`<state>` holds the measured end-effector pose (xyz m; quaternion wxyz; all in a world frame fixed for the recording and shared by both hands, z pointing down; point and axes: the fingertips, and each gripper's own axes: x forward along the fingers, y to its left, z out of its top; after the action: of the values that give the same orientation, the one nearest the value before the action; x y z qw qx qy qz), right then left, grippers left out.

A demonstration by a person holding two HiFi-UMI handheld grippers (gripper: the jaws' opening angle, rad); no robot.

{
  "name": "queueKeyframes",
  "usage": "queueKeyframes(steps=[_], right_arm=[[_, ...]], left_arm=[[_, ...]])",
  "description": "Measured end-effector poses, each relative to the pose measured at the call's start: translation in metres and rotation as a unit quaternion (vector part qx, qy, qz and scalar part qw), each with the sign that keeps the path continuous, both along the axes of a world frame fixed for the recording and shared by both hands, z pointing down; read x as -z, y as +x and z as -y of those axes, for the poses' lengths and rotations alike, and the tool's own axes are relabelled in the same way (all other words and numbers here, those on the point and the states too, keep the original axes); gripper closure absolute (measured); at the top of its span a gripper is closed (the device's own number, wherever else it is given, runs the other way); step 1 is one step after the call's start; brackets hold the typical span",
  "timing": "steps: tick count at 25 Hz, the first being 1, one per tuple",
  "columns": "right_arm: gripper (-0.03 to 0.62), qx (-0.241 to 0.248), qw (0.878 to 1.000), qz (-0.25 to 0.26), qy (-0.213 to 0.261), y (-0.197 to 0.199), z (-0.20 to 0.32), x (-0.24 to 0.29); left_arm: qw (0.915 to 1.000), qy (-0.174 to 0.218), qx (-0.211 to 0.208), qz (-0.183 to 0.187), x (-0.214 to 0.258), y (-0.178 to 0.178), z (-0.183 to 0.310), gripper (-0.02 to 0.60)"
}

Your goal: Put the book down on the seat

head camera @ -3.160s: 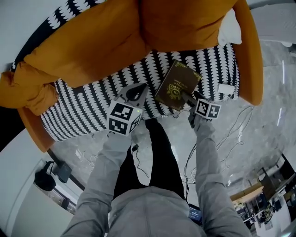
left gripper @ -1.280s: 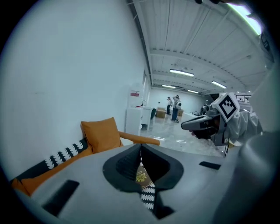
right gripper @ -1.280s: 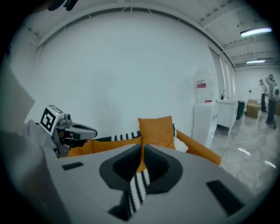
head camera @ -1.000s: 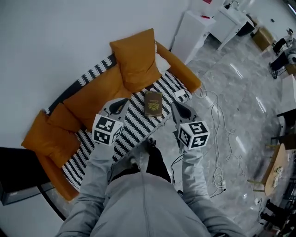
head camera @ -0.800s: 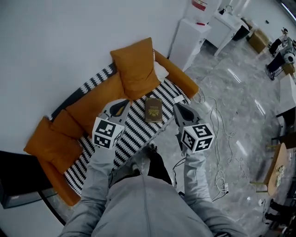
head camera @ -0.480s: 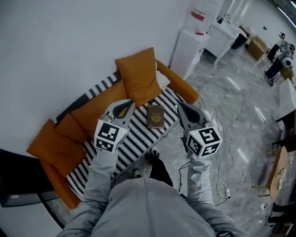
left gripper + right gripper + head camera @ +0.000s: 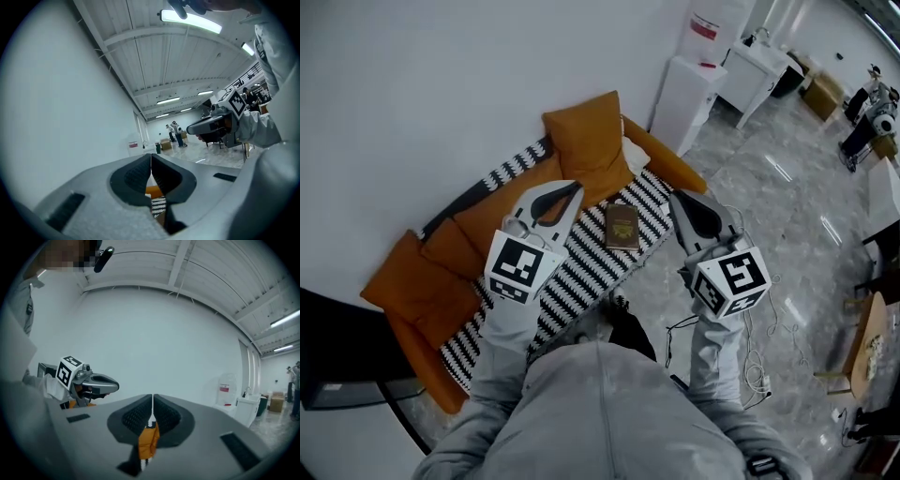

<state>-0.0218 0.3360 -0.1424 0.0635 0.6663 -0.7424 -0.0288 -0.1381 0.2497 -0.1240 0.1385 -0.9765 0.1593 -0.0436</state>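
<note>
Much bare seat [image 7: 586, 258] around book [image 7: 622, 227]

Bright, even light from a ceiling strip [image 7: 190, 21]. The glossy floor [image 7: 806, 234] carries streaks of glare. Both gripper views bulge fisheye, with black corners; shadows are soft.

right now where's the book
In the head view the book lies flat on the black-and-white seat, near its right end, just in front of the upright orange cushion, between the left tongs and the right tongs.
</note>
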Motion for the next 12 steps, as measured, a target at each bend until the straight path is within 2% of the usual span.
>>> queueKeyframes(steps=[12], right_arm=[[0.565,0.01,0.999,-0.031,-0.001,-0.018,-0.008,0.006]], left_arm=[[0.9998,0.014,-0.017,0.002,0.008,-0.003,-0.02,0.555]])
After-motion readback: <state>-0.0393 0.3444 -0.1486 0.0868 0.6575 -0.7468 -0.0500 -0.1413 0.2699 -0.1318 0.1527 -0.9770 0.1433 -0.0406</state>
